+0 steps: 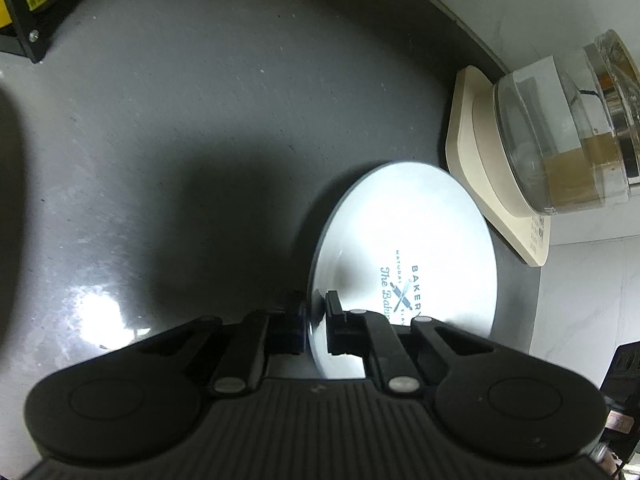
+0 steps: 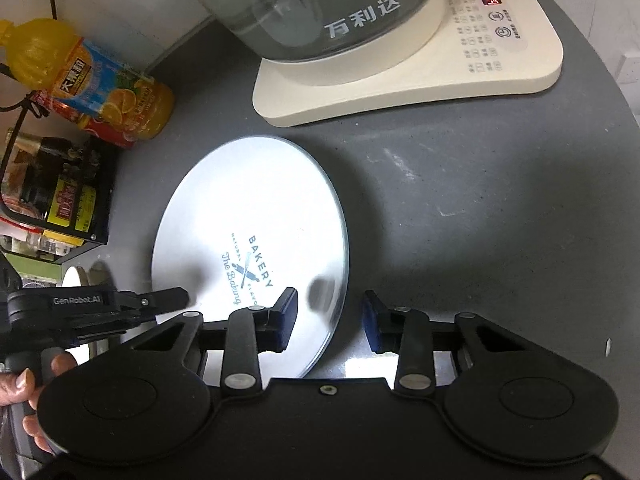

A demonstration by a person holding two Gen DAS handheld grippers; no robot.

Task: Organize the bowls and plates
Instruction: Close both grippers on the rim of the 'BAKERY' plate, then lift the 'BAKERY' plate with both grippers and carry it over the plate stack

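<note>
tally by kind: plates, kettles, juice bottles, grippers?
plate: 1
kettle: 1
juice bottle: 1
grippers: 2, left gripper, right gripper
Total: 5

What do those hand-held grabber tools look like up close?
Both the left gripper and the right gripper are matte black, with ribbed bodies, round side lobes, silver pivot pins and dark blue finger pads. The left one reads "GenRobot.AI". No sleeves show.

One plate [image 2: 248, 216], one kettle [image 2: 320, 4], one juice bottle [image 2: 92, 80] — and two grippers [image 1: 316, 324] [image 2: 330, 320].
</note>
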